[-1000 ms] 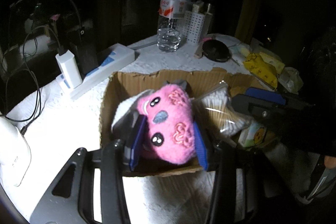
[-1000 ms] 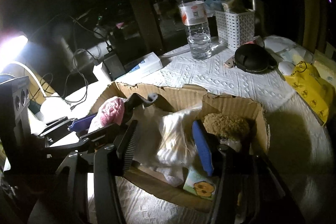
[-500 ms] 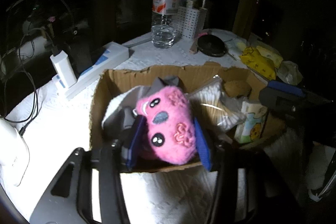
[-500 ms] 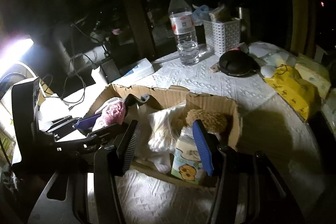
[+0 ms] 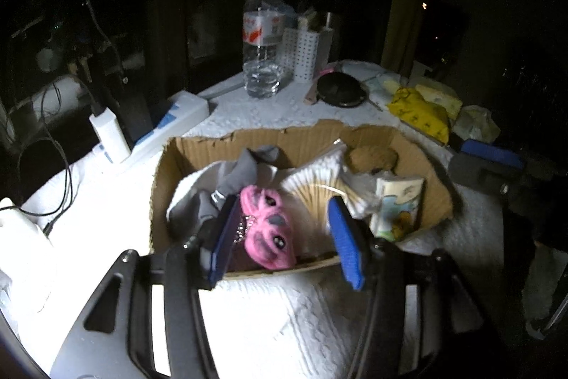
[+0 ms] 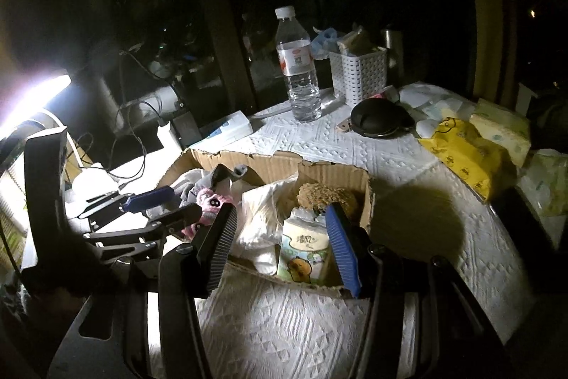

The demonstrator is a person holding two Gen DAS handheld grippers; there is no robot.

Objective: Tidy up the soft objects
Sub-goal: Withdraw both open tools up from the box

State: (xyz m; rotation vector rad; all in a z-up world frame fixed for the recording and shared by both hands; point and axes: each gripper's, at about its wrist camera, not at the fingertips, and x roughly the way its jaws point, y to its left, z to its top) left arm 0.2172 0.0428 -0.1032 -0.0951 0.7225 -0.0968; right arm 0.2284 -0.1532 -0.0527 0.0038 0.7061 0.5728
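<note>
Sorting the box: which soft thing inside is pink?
The plush toy between the left tongs; the sponge is brown.

Legible markings: few, none fully readable.
Tissue pack (image 6: 305, 249), at 6 o'clock in the right wrist view, inside the cardboard box (image 6: 273, 166): green Chinese characters, not decipherable, above a cartoon bear. Water bottle (image 6: 298, 66), at 12 o'clock: white label with red emblem and a QR code, brand too small to read. Yellow packet (image 6: 461, 151), at 3 o'clock: dark printed figures, unreadable.
</note>
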